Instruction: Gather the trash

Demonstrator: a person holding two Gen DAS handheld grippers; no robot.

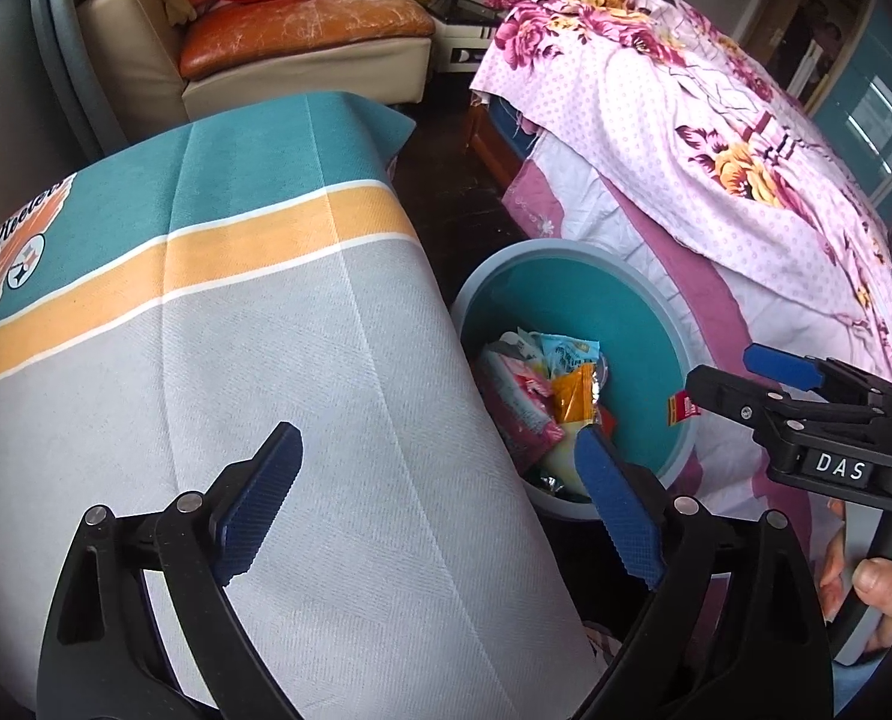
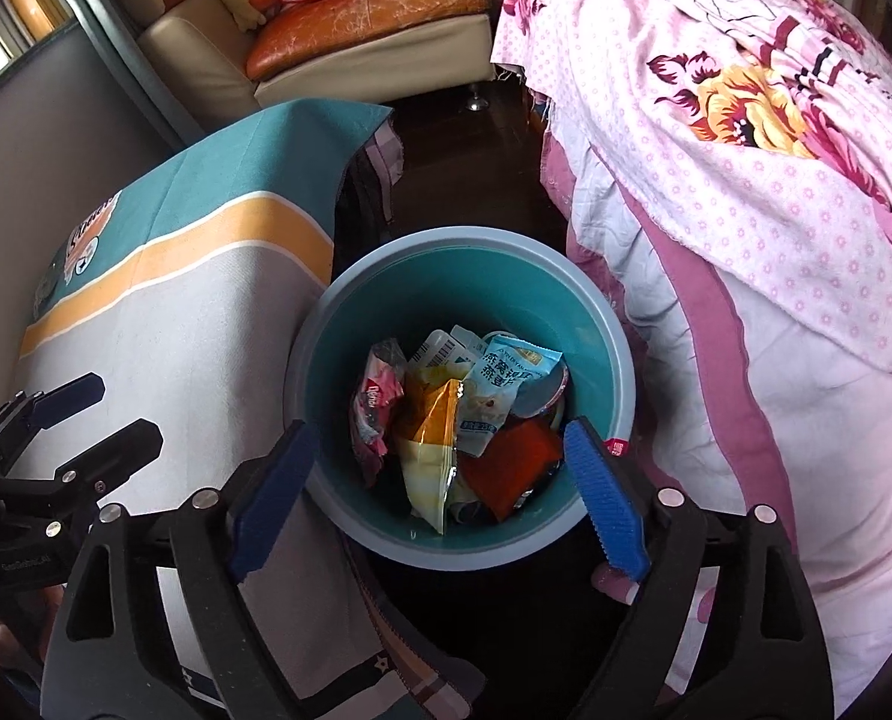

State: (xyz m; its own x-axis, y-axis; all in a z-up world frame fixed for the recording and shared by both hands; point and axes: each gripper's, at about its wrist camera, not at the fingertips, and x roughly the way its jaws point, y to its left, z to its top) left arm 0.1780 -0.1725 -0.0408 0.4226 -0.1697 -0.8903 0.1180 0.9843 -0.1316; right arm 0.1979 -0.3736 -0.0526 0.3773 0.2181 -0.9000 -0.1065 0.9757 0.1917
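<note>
Bed [image 2: 776, 192]: right of the bin, under a flowered sheet.
Table [image 2: 194, 324]: left of the bin, its cloth touches the rim.
Bin [image 2: 602, 324]: on the floor between them.
Trash [image 2: 446, 414]: wrappers lie inside the bin.
Right gripper [image 2: 440, 480]: above the bin, jaws spread, nothing between them.
Left gripper [image 1: 440, 504]: above the table edge beside the bin, jaws spread, empty.

Before you, a smooth matt plastic bin [image 2: 596, 324], glossy crinkled foil and plastic wrappers [image 2: 440, 420] inside it, a woven matt cloth [image 1: 266, 360] over the table, soft printed cotton bedding [image 2: 776, 180], your grippers' ribbed blue rubbery pads [image 2: 605, 498], a cracked glossy leather cushion [image 1: 302, 30]
</note>
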